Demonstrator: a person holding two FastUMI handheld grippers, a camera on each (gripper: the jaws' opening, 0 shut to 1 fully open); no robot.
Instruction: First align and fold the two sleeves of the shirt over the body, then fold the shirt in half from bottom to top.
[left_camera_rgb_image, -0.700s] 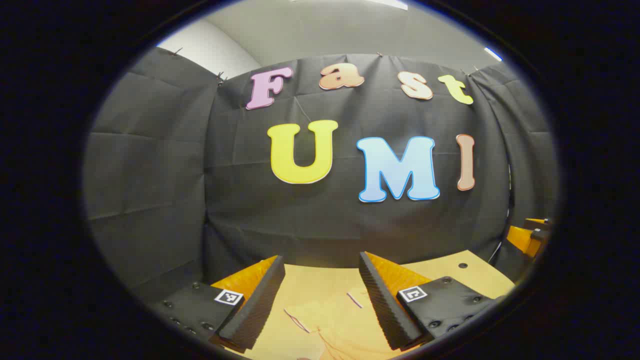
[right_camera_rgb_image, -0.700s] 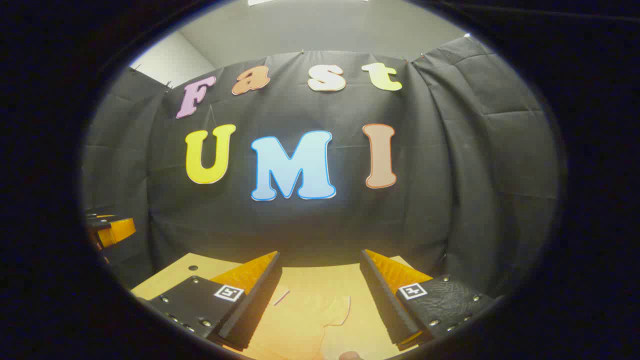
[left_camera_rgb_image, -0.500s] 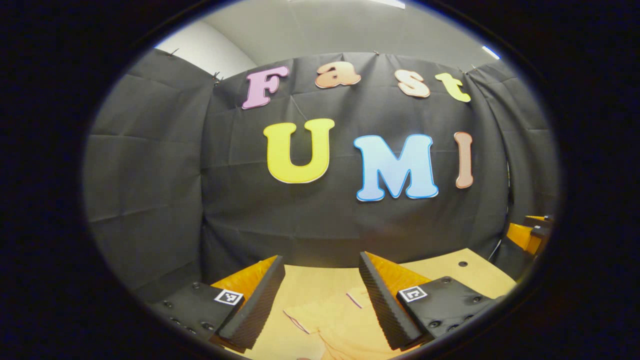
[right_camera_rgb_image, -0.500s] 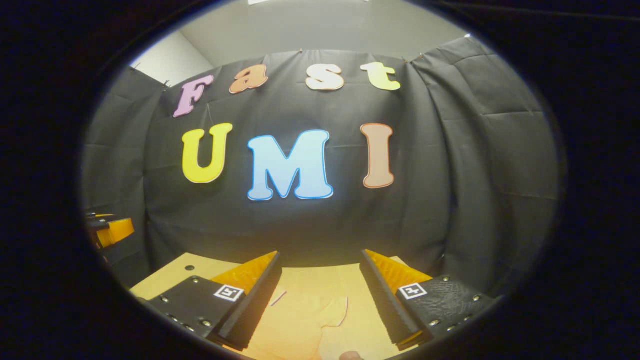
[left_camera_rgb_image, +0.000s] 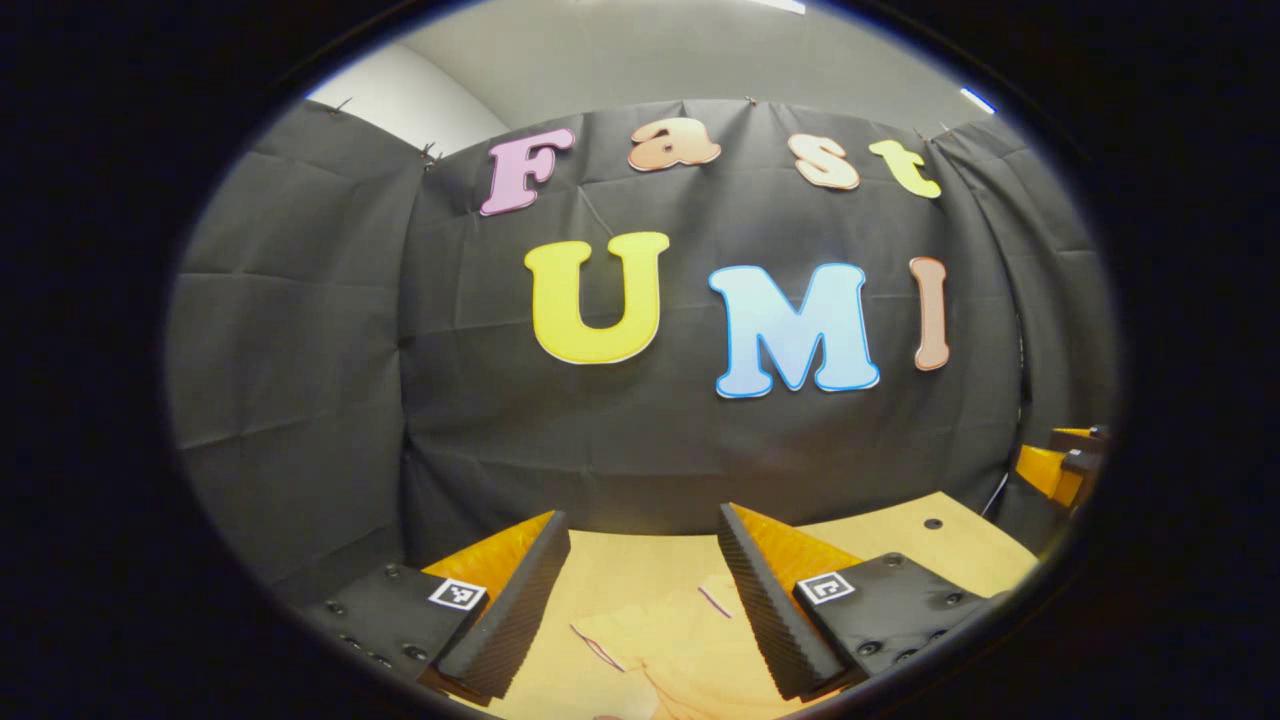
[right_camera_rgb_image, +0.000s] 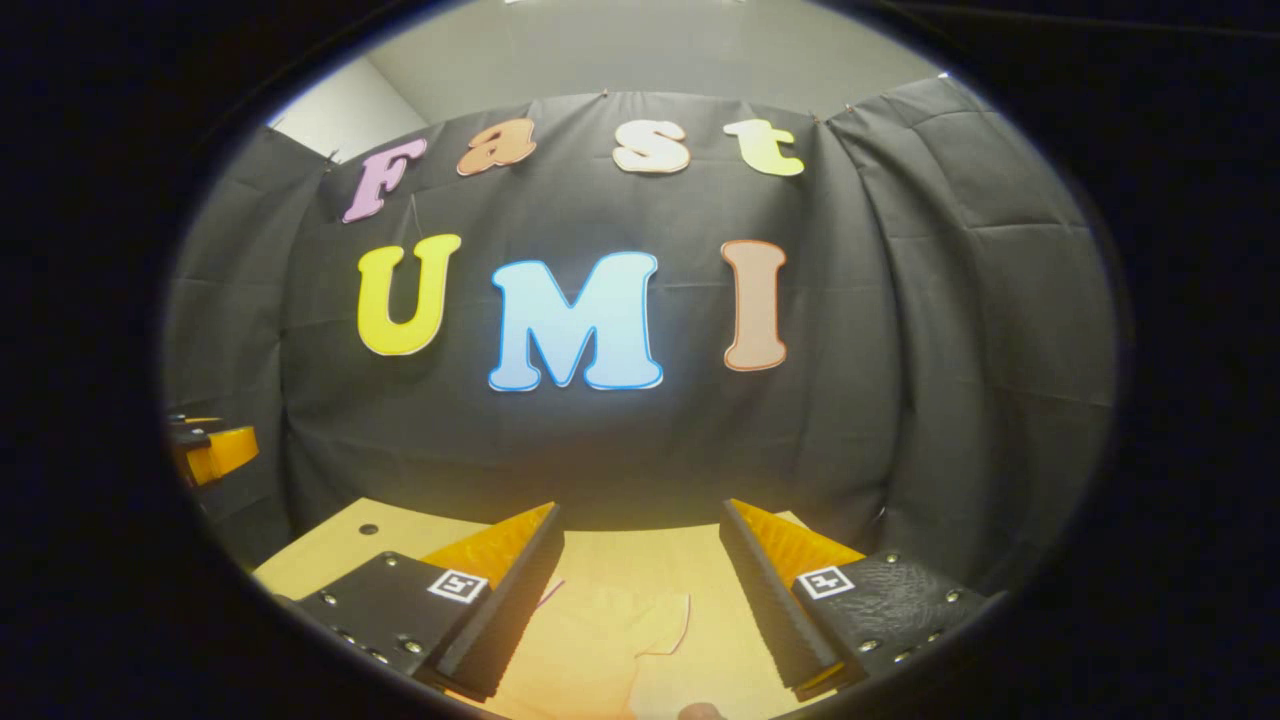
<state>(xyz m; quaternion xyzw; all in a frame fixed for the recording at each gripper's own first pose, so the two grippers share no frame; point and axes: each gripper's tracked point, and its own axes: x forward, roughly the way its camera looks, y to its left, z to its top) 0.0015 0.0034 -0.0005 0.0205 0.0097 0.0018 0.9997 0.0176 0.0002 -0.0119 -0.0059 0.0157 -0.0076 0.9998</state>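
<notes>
**Both grippers spread above the shirt**

Left gripper (left_camera_rgb_image: 640, 590): fingers wide apart, nothing between them, held above the wooden table (left_camera_rgb_image: 930, 545). Pale yellow shirt (left_camera_rgb_image: 670, 645) lies flat on the table below, a sleeve edge visible. Right gripper (right_camera_rgb_image: 640, 590): likewise released, over the shirt (right_camera_rgb_image: 590, 650). The other gripper (right_camera_rgb_image: 215, 452) shows at far left.

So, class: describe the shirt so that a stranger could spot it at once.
Start at the black cloth wall, then drop to the wooden table at its foot. The shirt lies flat there between the left gripper fingers, pale, nearly table-coloured, with thin dark-edged hems.
</notes>
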